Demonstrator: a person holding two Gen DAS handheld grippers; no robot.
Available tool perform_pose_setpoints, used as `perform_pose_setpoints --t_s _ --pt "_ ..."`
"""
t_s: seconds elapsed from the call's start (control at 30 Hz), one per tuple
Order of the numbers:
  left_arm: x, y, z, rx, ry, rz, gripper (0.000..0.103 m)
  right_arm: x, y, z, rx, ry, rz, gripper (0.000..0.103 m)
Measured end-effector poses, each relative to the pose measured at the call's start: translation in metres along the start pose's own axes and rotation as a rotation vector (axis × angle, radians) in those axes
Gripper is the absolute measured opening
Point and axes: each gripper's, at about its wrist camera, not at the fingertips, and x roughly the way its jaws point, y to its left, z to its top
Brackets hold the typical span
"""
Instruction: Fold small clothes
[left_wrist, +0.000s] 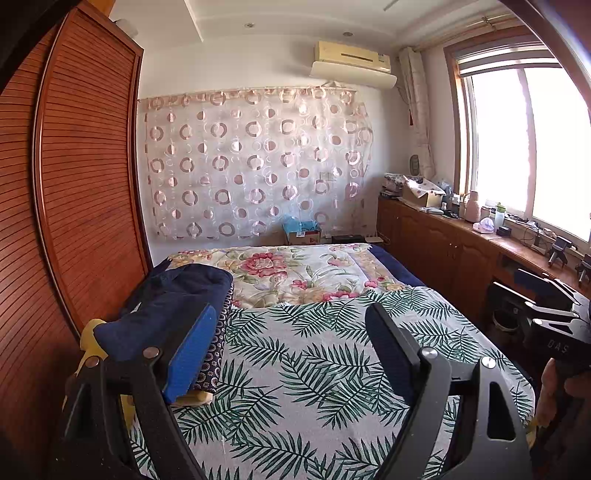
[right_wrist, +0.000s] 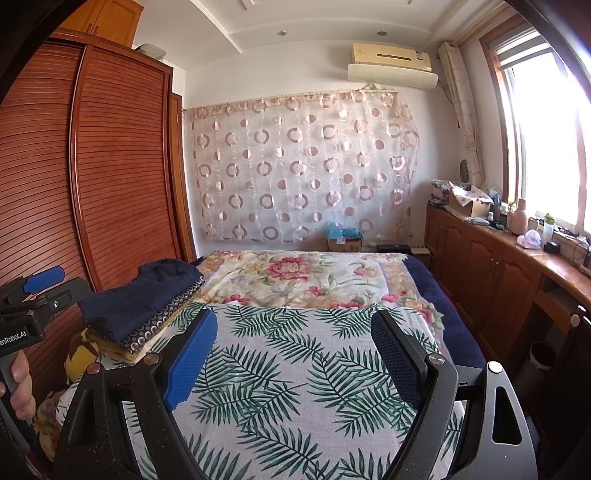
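A stack of folded small clothes lies at the bed's left edge: a navy garment (left_wrist: 173, 302) (right_wrist: 144, 295) on top, a dark circle-patterned one (left_wrist: 216, 350) (right_wrist: 159, 325) under it, yellow cloth (right_wrist: 79, 354) at the bottom. My left gripper (left_wrist: 291, 325) is open and empty above the palm-leaf sheet (left_wrist: 314, 369), just right of the stack. My right gripper (right_wrist: 295, 332) is open and empty over the same sheet (right_wrist: 295, 387). Each gripper shows at the edge of the other's view: the right one (left_wrist: 550, 295), the left one (right_wrist: 40, 284).
A floral quilt (left_wrist: 295, 273) covers the bed's far half. A slatted wooden wardrobe (left_wrist: 81, 184) stands close on the left. A low wooden cabinet (right_wrist: 498, 266) with bottles and boxes runs under the window on the right. A bin (right_wrist: 541, 356) stands beside the bed.
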Motion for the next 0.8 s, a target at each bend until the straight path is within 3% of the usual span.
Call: perform_pose_setpoints --t_s 0.8 --pt "0.0007 -0.0008 -0.0027 0.002 -0.001 0.001 0.084 0.0004 0.0008 0.0006 0.002 -0.004 -0.003 0.087"
